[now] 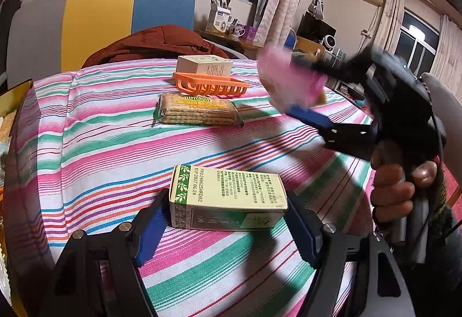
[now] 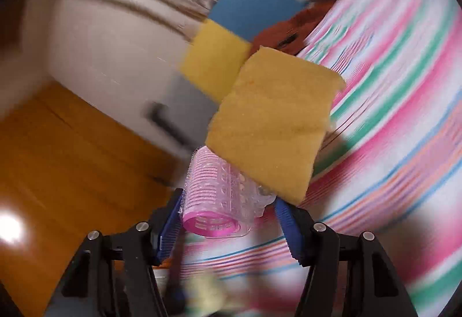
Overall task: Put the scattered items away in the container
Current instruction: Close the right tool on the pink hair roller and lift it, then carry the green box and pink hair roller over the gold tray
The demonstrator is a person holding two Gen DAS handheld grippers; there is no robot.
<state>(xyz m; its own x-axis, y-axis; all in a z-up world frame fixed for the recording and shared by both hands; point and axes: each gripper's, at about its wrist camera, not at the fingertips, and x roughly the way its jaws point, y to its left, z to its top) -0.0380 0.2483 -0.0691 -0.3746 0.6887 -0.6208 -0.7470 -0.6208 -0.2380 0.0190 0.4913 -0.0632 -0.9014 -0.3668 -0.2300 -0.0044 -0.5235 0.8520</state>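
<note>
Here, right gripper [image 2: 228,214] aloft with pink hair roller [image 2: 215,201] and yellow sponge [image 2: 274,126]; left gripper [image 1: 225,226] low around green box [image 1: 228,195].

Roller sits between the right jaws; whether both pads press it, cannot tell. Sponge soft and light, roller hollow and springy: take across the barrel. Left jaws wide, flanking the stiff carton on the striped cloth [image 1: 101,144], pads apparently not pressing. Only the left view shows the orange basket [image 1: 212,86], cracker pack [image 1: 196,110] and person's hand [image 1: 395,190].
</note>
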